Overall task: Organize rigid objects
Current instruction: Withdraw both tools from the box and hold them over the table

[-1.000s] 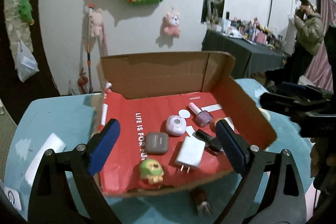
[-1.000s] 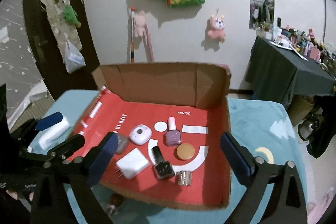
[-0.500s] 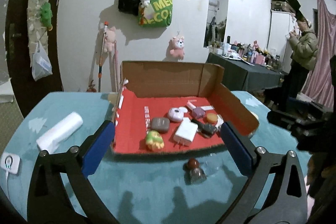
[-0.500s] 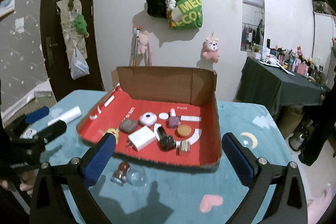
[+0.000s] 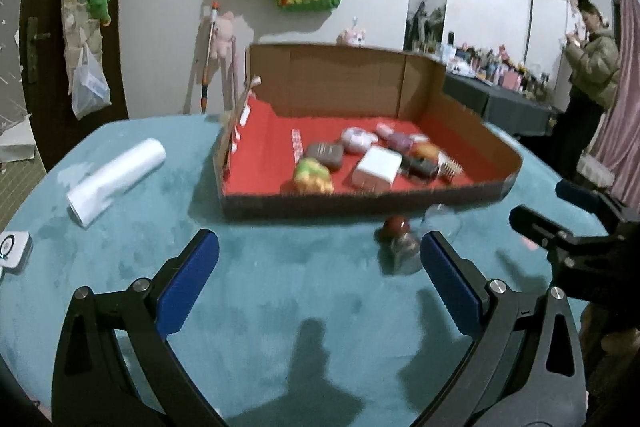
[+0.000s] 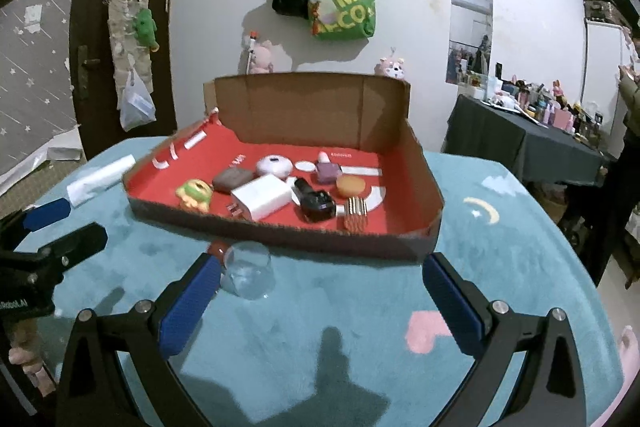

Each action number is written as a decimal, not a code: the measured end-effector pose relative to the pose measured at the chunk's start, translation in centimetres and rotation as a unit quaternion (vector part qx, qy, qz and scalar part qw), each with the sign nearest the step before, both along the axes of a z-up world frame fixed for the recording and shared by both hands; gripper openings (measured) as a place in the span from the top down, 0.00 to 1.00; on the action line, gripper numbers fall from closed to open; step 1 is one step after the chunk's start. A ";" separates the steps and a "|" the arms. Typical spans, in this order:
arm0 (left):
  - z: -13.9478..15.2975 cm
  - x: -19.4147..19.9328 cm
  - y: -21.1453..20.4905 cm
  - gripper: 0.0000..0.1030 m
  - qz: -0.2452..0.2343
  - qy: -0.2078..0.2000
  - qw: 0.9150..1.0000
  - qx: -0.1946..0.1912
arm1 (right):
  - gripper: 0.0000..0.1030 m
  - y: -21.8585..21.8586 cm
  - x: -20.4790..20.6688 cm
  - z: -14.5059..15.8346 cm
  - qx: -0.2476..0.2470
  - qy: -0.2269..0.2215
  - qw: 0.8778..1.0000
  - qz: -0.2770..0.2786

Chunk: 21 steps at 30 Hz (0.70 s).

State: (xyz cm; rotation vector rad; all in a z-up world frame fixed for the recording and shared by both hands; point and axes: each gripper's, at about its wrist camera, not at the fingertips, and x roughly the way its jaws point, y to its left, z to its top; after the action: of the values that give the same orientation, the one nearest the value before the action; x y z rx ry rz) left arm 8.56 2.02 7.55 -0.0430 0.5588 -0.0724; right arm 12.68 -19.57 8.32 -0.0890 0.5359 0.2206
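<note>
Right wrist view: blue finger (image 6: 188,307) partly hides red-capped bottle (image 6: 218,250) behind glass (image 6: 248,269).

The small bottle (image 6: 218,250) hides behind the clear glass (image 6: 248,269) and a blue finger. Box items (image 5: 376,163) smear with blur in the left wrist view.

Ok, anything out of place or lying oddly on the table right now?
Yes: a small clear glass bottle with a red-brown cap lies tipped on the teal cloth, outside the red-lined cardboard tray, against its front wall. The other small items all sit inside. No spill shows.
</note>
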 end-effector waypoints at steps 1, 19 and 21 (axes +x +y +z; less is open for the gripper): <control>-0.4 0.1 -0.1 0.00 0.000 0.004 1.000 0.000 | 0.00 0.0 0.1 -0.4 -0.001 0.003 1.000 -0.003; -3.4 2.4 -0.1 0.01 0.006 0.068 0.998 -0.006 | 0.00 -0.9 1.3 -3.3 0.017 0.059 0.998 -0.020; -3.5 2.5 -0.2 0.01 0.005 0.071 0.997 -0.005 | 0.00 -0.9 1.5 -3.4 0.016 0.064 0.998 -0.020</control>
State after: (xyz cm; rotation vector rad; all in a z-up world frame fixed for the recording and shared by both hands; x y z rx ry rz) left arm 11.04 1.86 4.09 -0.0611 0.7008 -0.0626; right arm 14.15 -20.44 4.97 -0.0332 0.6615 0.1969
